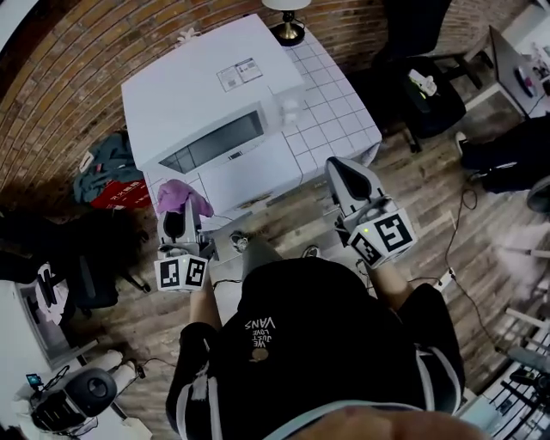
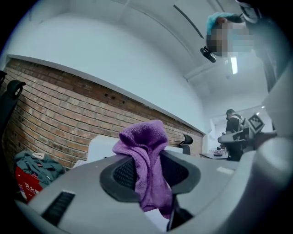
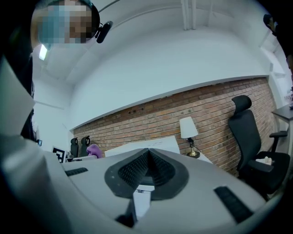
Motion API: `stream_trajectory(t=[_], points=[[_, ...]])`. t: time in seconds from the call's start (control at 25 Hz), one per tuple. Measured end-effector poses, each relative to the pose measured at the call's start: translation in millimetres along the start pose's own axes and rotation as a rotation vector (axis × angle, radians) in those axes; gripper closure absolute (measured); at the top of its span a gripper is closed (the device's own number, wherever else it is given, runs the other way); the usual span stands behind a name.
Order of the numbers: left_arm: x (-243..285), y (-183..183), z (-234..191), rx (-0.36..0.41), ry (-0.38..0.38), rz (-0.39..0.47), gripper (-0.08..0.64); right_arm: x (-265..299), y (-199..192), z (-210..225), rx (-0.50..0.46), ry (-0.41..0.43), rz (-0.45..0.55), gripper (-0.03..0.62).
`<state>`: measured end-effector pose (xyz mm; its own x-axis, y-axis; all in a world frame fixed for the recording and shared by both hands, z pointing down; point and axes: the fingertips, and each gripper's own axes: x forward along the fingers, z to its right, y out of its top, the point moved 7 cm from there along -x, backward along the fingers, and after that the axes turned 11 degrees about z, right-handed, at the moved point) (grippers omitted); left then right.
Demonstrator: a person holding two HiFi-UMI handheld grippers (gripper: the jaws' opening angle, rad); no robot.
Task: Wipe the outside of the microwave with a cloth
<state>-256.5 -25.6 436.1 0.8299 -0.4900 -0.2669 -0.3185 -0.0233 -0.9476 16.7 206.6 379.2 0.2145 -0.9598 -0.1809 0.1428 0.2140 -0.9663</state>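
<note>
A white microwave (image 1: 215, 120) stands on a white tiled table (image 1: 339, 107), its dark-windowed door facing me. My left gripper (image 1: 179, 209) is shut on a purple cloth (image 1: 182, 196), held in front of the microwave's lower left corner, apart from it. In the left gripper view the purple cloth (image 2: 147, 171) hangs bunched between the jaws, with the microwave (image 2: 98, 147) behind. My right gripper (image 1: 344, 172) is shut with nothing in it, raised near the microwave's right front corner. The right gripper view shows the closed jaws, the microwave top (image 3: 146, 147) and the cloth (image 3: 94, 150) far left.
A table lamp (image 1: 288, 19) stands behind the microwave on the table. A black office chair (image 1: 430, 82) is at the right. A pile of clothes and a red bag (image 1: 112, 172) lie on the wooden floor at the left. A brick wall runs behind.
</note>
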Motion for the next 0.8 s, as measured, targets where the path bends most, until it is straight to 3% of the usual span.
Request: stream_trajectory(t=[0.48,0.6,0.8], points=[[110,-45,154,-0.073,-0.292,-0.022,0.426,-46,14,96,0.011,-0.107,0.027,0.595],[143,-69,182,-0.137,-0.320,-0.039,0.426,-38,16,127,0.014,-0.104,0.026,0.595],[198,-100,224,-0.274,-0.289,-0.041,0.426,-12,27,179,-0.001,-0.038,-0.008,0.595]])
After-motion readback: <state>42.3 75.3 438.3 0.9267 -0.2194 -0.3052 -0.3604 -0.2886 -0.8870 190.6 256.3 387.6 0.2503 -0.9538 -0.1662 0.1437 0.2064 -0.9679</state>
